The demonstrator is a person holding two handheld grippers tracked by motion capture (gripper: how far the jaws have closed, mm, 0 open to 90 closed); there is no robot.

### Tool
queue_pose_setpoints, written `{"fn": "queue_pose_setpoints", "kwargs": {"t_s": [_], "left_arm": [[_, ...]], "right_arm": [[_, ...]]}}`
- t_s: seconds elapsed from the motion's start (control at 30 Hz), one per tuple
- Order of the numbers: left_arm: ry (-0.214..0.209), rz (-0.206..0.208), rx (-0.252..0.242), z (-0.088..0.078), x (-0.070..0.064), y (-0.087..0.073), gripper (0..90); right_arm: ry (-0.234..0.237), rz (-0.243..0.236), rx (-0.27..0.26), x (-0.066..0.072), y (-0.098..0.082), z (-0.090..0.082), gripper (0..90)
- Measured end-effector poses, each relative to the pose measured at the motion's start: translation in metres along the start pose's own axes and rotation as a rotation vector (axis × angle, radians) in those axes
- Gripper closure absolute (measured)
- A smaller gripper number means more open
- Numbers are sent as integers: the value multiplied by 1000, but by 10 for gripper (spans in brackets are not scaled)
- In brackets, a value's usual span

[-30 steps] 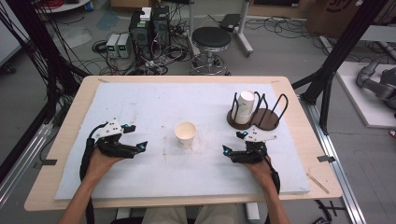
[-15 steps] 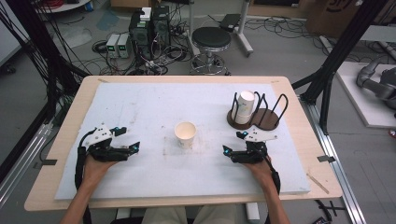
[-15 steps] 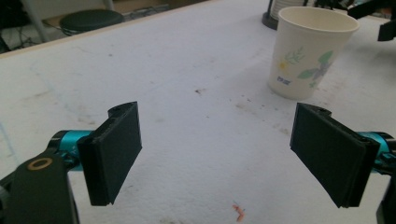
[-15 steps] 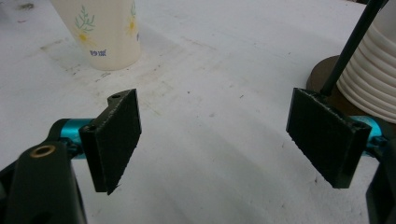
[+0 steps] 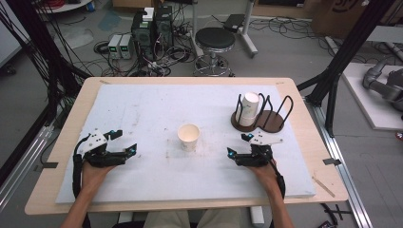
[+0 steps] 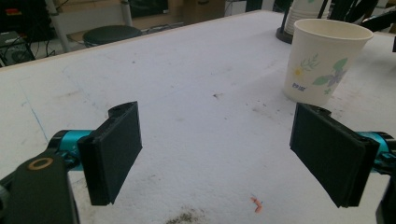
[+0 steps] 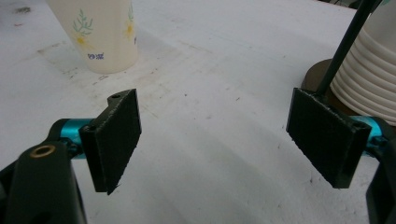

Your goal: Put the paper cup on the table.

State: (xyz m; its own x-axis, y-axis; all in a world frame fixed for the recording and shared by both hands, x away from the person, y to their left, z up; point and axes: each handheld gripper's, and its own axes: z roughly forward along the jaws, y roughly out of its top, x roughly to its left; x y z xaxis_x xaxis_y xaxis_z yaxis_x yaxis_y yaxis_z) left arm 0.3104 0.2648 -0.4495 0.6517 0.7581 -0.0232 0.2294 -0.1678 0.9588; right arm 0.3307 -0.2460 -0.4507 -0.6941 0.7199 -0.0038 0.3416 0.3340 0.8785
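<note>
A single paper cup with a flower print (image 5: 188, 137) stands upright in the middle of the white mat (image 5: 142, 109). My left gripper (image 5: 124, 141) rests low on the mat to the cup's left, open, with nothing between its jaws. In the left gripper view the cup (image 6: 322, 60) stands ahead and to the right of the left gripper (image 6: 219, 158). My right gripper (image 5: 237, 144) lies on the mat right of the cup, open and empty. The right gripper view has the cup (image 7: 100, 32) at upper left, beyond the right gripper (image 7: 215, 140).
A stack of white paper cups (image 5: 248, 109) leans in a black wire holder on a dark round base (image 5: 268, 122) at the back right, close behind my right gripper. The stack (image 7: 373, 79) is near the right jaw. A stool and cables lie beyond the table.
My left hand has slid left and a little toward the near edge, away from the cup. The right hand and the cup have stayed where they were.
</note>
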Motion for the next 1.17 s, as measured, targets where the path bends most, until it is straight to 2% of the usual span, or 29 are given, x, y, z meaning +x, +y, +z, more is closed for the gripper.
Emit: {"fn": "queue_pose_setpoints", "kwargs": {"t_s": [0.23,0.43,0.5,0.73,1.17], "left_arm": [[5,7,-2,1,-1,-3,166],[34,-10,-11,0,1,-7,167],[45,-3,-18,-1,1,-7,166],[42,-4,-20,-1,1,-7,166],[48,-23,-53,-4,2,-9,166]], "right_arm": [[1,5,-17,0,-1,-2,182],[2,4,-21,0,-1,-2,182],[3,7,-21,0,-1,-2,182],[4,9,-24,0,-1,-3,182],[5,11,-40,0,-2,-4,182]]}}
